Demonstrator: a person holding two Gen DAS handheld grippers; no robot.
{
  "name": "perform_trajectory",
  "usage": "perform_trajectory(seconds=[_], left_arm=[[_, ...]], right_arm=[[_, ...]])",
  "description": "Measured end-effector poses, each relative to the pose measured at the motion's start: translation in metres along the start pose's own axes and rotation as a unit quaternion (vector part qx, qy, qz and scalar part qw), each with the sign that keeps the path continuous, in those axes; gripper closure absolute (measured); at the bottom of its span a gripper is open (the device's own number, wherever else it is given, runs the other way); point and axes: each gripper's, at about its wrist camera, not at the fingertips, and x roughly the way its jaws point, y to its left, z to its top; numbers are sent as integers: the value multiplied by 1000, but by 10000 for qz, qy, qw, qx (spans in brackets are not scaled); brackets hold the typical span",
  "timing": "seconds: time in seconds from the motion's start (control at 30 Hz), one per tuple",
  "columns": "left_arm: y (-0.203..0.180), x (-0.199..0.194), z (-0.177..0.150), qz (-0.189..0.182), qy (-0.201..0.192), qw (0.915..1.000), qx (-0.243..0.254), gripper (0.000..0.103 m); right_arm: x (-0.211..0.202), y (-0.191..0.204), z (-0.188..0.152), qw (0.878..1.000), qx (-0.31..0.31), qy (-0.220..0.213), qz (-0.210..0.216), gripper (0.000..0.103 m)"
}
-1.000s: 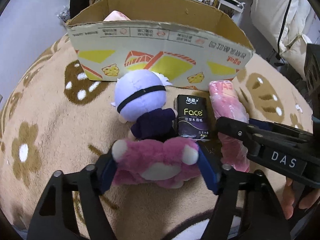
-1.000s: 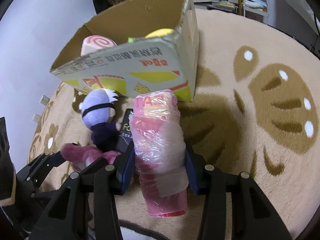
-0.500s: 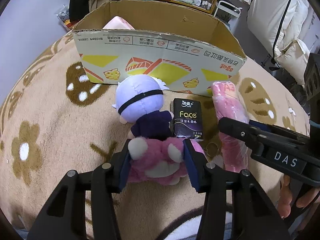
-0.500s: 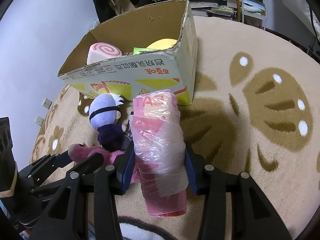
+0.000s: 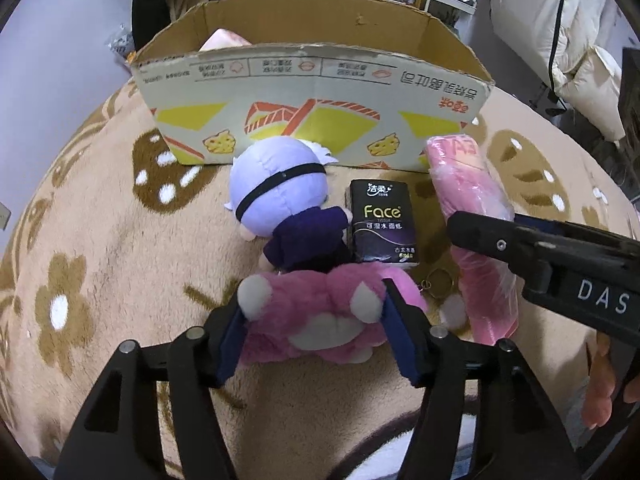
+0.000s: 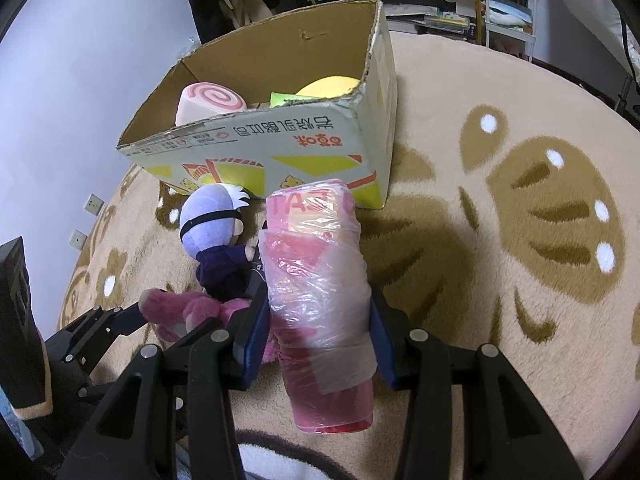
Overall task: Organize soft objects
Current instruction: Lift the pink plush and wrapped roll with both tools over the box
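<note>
Nearest in the left wrist view, the left gripper (image 5: pixel 316 320) is clenched on the pink plush (image 5: pixel 320 312), its blue pads pressing into the fur on both sides; the toy appears to rest on the rug (image 5: pixel 120 248) or just above it, which I cannot settle. In the right wrist view, the right gripper (image 6: pixel 318 340) grasps the pink plastic-wrapped roll (image 6: pixel 320 292) around its lower half, the roll pointing toward the cardboard box (image 6: pixel 280 148). Both grasps look made, so the step in hand seems to be the pick-up, with the carry to the box to follow. That move calls for lifting each item clear of the box's near wall before releasing inside, and for keeping the two grippers from crossing, since they sit close together.

Just beyond the plush lies the purple-headed doll (image 5: pixel 280 200), and beside it the black tissue pack (image 5: pixel 382 224), touching or nearly touching the doll's body. A small key ring (image 5: pixel 438 282) lies between plush and roll.

Farthest, the box holds a swirl-patterned cushion (image 6: pixel 210 100), a yellow object (image 6: pixel 328 84) and something green (image 6: pixel 288 100); its near wall hides most of each. The plush's face and lower body are hidden by the gripper.
</note>
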Motion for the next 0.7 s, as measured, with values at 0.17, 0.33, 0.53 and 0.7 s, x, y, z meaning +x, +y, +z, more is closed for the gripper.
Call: perform_trajectory(seconds=[0.17,0.33,0.53,0.7], left_arm=[[1,-7,0,-71,-36,10000,20,59],[0,-11,1,-86,-56,9999,80,60],[6,-16,4,-110,-94,9999,-64,60],[10,-28,5,-35,-246,9997,-90,60]], right_arm=[[-1,-2,0,10000,26,-21,8,55],[-3,-3,1,10000,37,-36,36,55],[-9,-4,3,9998,51,-144,138,55],[-19,-3,7,9993,46,-295,218,55]])
